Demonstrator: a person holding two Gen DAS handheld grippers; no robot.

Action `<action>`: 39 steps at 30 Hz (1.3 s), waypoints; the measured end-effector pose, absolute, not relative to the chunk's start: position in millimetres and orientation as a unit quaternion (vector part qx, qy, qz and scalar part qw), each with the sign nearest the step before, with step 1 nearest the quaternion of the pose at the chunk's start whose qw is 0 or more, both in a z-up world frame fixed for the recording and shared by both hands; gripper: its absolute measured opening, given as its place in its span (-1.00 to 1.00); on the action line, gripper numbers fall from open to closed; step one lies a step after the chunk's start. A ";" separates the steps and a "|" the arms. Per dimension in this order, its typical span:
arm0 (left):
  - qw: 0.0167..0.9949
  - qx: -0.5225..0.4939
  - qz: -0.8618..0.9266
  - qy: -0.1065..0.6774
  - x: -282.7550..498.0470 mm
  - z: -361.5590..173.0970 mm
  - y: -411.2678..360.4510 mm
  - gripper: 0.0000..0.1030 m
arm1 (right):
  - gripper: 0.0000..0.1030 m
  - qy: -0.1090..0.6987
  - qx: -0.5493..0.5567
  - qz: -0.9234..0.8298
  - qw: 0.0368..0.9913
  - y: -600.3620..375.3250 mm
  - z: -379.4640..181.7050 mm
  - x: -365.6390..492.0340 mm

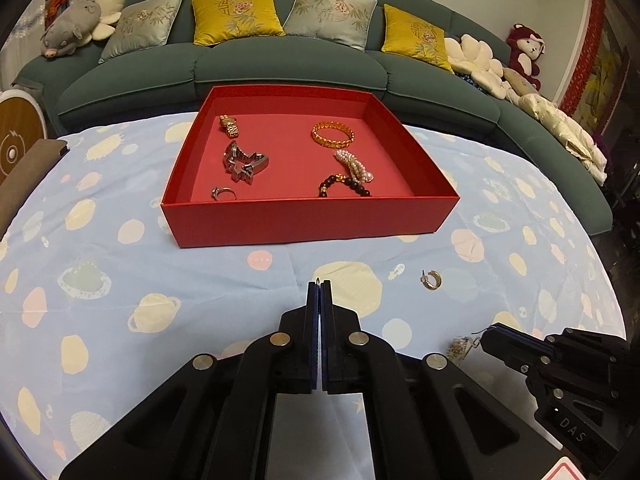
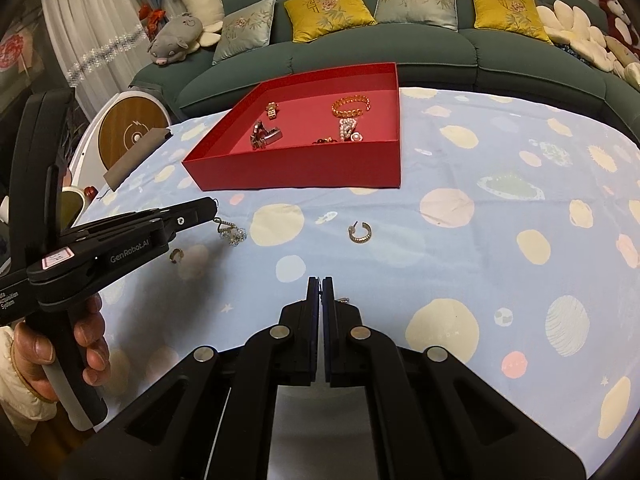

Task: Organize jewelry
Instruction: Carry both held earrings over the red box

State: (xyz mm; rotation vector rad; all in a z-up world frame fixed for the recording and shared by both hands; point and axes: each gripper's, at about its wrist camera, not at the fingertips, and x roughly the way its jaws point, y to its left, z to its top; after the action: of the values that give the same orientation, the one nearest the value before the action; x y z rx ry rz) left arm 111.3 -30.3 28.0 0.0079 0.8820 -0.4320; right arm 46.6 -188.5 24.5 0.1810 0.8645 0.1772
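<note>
Jewelry in red box, small ring on cloth (right wrist view only)

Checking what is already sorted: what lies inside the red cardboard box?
Inside the red cardboard box: gold watch, silver butterfly piece, silver ring, gold chain bangle, pearl cluster, dark bead bracelet. The near wall hides part of the floor.
</note>
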 end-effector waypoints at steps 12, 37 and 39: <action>0.893 -0.026 -0.216 0.393 118.3 65.6 -18.8 -1.00 | -0.99 0.375 0.086 0.084 0.919 -185.5 60.0 67.3; 0.922 -0.042 -0.166 0.347 194.7 103.9 -2.5 -1.00 | -0.98 0.327 0.066 0.068 0.940 -187.2 104.1 147.9; 0.922 -0.040 -0.164 0.350 202.1 101.8 -2.2 -1.00 | -0.99 0.328 0.067 0.062 0.940 -191.6 102.8 155.0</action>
State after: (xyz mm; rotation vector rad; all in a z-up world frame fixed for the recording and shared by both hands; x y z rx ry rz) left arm 202.1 -2.2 101.8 -0.0828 0.7182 -0.3365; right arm 155.0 -191.6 102.8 0.1366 0.6686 0.1266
